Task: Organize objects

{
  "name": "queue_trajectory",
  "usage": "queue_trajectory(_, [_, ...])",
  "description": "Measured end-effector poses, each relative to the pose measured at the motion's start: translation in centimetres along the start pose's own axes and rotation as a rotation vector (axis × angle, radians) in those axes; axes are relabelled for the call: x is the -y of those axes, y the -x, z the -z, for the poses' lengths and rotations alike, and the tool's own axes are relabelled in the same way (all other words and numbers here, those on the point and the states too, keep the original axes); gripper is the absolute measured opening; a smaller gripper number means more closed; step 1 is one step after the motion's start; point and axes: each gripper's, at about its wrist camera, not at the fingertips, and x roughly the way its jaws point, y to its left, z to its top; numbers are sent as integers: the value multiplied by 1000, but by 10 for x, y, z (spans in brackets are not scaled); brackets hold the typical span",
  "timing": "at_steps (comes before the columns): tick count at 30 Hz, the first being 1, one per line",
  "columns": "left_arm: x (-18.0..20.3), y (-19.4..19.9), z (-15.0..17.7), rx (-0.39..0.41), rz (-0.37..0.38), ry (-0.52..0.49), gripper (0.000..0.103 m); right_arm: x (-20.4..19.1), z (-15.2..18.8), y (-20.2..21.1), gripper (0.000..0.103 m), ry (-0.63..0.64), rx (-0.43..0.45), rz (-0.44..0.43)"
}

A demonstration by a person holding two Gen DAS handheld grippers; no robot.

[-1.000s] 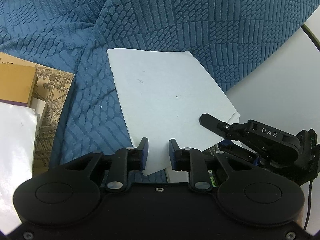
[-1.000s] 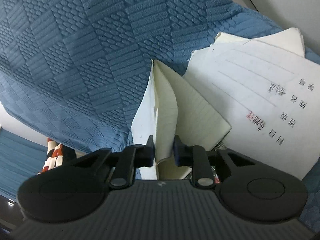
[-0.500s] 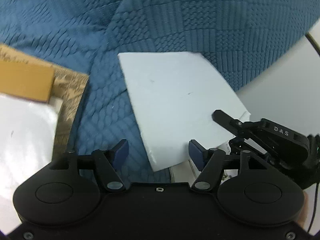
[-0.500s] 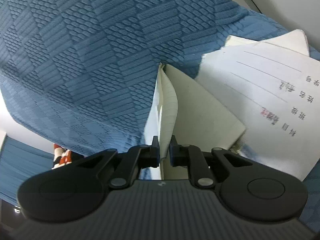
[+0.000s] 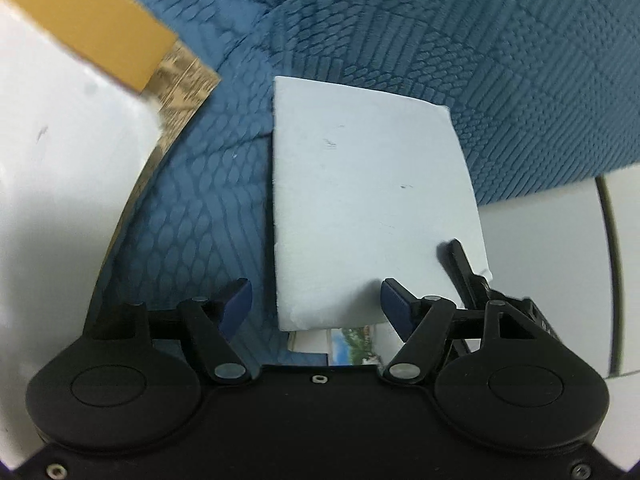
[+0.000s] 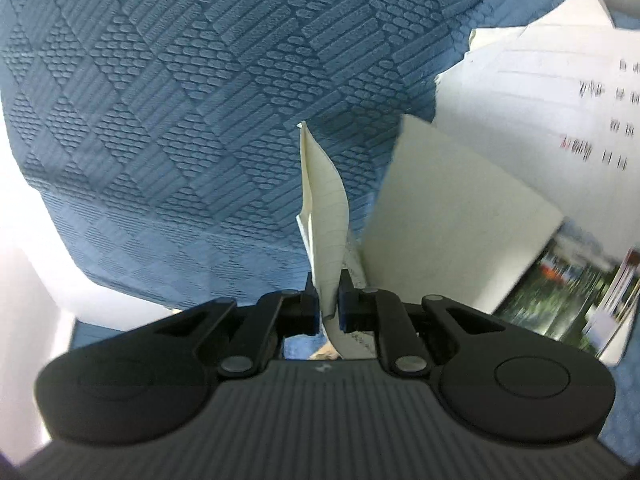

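- Notebook point(image 6: 326, 216) pages stood edge-on, pinched in the right claw point(image 6: 329, 306).
- Left claw point(image 5: 316, 304) gaped, having just been opening, cover point(image 5: 372, 200) lying loose between.

Blue quilt point(image 5: 440, 40) — embossed geometric scales, pale blue cover point(image 5: 368, 200), cream lined pages point(image 6: 326, 216)

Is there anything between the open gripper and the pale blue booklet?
Nothing visible. The left hand-held gripper, whose jaws have just been opening, stands open around the near edge of the pale blue booklet; its pads do not press on it.
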Motion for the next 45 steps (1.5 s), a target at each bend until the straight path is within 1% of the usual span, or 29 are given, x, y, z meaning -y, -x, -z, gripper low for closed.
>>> queue_trajectory(8, [-25,-1,6,-21,135,183,69,-1,10,13,11,-112,32,-76])
queue_trajectory(11, [-32,-7,13,-50,206,264,68,2,12,17,11,-159,43,-93])
queue_trajectory(14, [-37,-17,19,-82,294,348,63,3,13,21,11,-189,48,-93])
queue_trajectory(15, [-37,-19,21,-86,313,363,58,3,13,23,12,-189,48,-88])
queue_trajectory(17, [-35,-20,22,-76,297,361,49,4,13,27,12,-193,52,-83])
queue_trajectory(18, [-33,-19,22,-70,277,346,33,4,13,30,12,-186,59,-82])
queue_trajectory(19, [-32,-18,22,-67,259,336,19,2,12,33,13,-167,73,-79])
queue_trajectory(20, [-32,-18,23,-66,254,338,18,1,12,36,15,-146,86,-66])
queue_trajectory(21, [-31,-17,23,-66,258,340,15,-1,11,38,16,-131,94,-44])
queue_trajectory(22, [-30,-17,23,-64,262,337,9,-1,10,42,16,-123,98,-30])
queue_trajectory(25, [-24,-11,24,-54,257,306,4,0,9,49,19,-122,99,-4])
queue_trajectory(28, [-15,-7,23,-37,266,281,2,2,11,55,30,-120,76,43])
queue_trajectory(29, [-12,-5,23,-33,261,268,2,3,11,56,42,-127,61,54])
queue_trajectory(30, [-9,-4,22,-31,259,250,1,5,12,56,60,-138,44,59])
queue_trajectory(31, [-6,-3,22,-27,249,233,1,7,15,56,70,-150,27,61])
queue_trajectory(32, [-4,-1,22,-23,241,219,1,8,17,56,76,-158,10,64])
queue_trajectory(35, [-2,2,23,-17,234,204,1,10,27,51,76,-174,-52,61])
queue_trajectory(38, [0,7,25,-13,225,191,1,11,33,41,76,-181,-97,84])
queue_trajectory(40, [-1,12,26,-8,222,183,1,12,34,39,76,-186,-90,95])
queue_trajectory(43, [2,18,26,-2,215,168,1,14,27,41,75,-188,-40,117])
queue_trajectory(44, [2,22,27,-2,216,164,1,17,24,42,74,-195,-19,137])
queue_trajectory(45, [3,25,27,-1,218,159,1,20,21,43,70,-207,-4,162])
